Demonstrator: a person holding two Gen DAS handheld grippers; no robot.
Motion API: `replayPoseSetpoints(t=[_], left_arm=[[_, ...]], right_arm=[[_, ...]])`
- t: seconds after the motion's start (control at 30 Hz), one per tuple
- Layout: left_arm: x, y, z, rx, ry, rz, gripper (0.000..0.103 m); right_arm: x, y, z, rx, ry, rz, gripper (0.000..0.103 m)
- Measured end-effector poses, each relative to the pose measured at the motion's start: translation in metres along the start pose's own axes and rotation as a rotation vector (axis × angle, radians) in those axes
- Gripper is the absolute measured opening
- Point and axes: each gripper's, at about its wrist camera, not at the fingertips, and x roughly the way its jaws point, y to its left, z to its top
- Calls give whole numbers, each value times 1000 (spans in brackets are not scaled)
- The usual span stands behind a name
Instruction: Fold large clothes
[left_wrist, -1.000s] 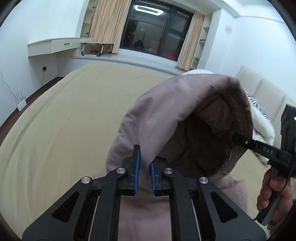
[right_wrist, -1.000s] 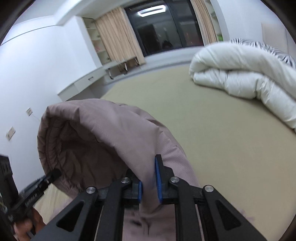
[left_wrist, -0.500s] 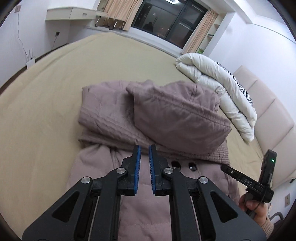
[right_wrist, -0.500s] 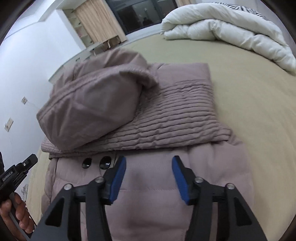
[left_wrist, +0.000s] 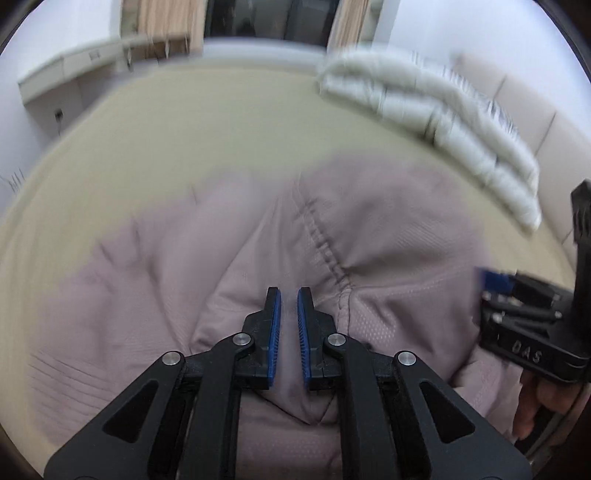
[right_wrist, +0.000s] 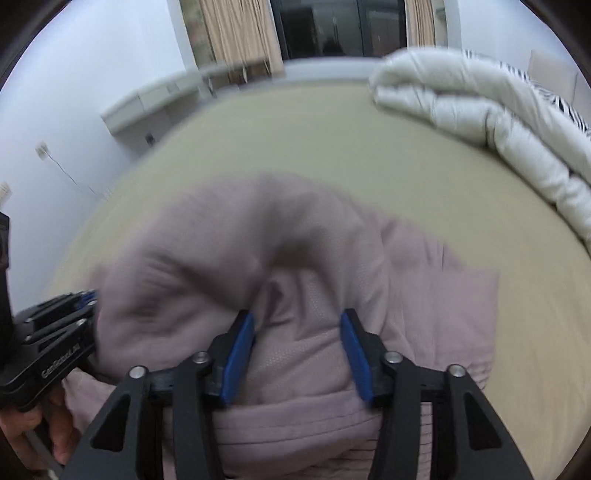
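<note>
Closing on nothing, the right hand-held gripper (right_wrist: 297, 347) straddles the jacket (right_wrist: 314, 373) fold; the left hand-held gripper (left_wrist: 289, 325) is shut, empty.

A wide beige bed (right_wrist: 332, 147) stretches ahead, a rolled white duvet (right_wrist: 480, 110) off to the right. Beyond stand a dark window (right_wrist: 340, 29), tan curtains (right_wrist: 236, 33), and a white wall desk (right_wrist: 147, 103) left.

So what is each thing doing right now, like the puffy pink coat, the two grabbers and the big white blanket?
Puffy pink coat: lying bunched on the bed, hood on top, not folded flat yet.
Left gripper: jaws shut, fabric between the tips.
Right gripper: jaws closing, coat fabric between them, pads not pressing it.
White blanket: folded in a pile on the bed's far side.
Bed: tan cover, smooth.
</note>
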Motion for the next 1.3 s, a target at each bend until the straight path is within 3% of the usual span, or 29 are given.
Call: replayPoseSetpoints(t=[0.07,0.17,0.23,0.3,0.4,0.47,0.53,0.6,0.67,0.77,0.87,1.0,1.07,1.13,1.2,1.3], left_arm=[[11,2,-19,-11,-6,5,8],[-8,2,-22,-33,-29,-24,8],[-40,9,-20,-62,-103,-30,8],[-69,13,-8,-73,-183,-28,8],[-78,13,15,-67,-222,-38,8],[-60,4,39,-57,-214,-22,9],[-26,7,49,-76,-159,-14,8],[19,18,43,-96,-68,12,8],[44,22,28,-95,-50,-9,8],[53,13,19,-61,-45,15,8],[26,15,19,-114,-106,-16,8],[-26,12,10,-123,-235,-40,9],[-35,7,-1,-106,-263,-41,8],[-17,-1,-8,-89,-202,-17,8],[21,3,-16,-119,-101,-3,8],[42,-4,-24,-68,-75,43,8]], right_arm=[[10,0,-23,-65,-49,-12,43],[2,0,-30,-113,-58,-18,42],[-17,-8,-21,-74,-66,-7,41],[-41,-12,-5,-40,-149,-11,41],[-55,-10,33,-27,-217,25,41],[-46,1,54,-38,-219,50,41],[-26,11,64,-54,-184,70,41],[11,16,63,-84,-100,46,41],[54,14,51,-97,-9,12,41],[64,21,35,-161,-40,-45,41],[50,21,39,-139,-5,-26,41],[-11,8,40,-43,-153,34,41],[-27,11,27,-48,-181,47,41],[-21,19,13,-77,-158,33,47],[13,26,-7,-128,-52,4,56],[28,36,-26,-218,-112,-63,58]])
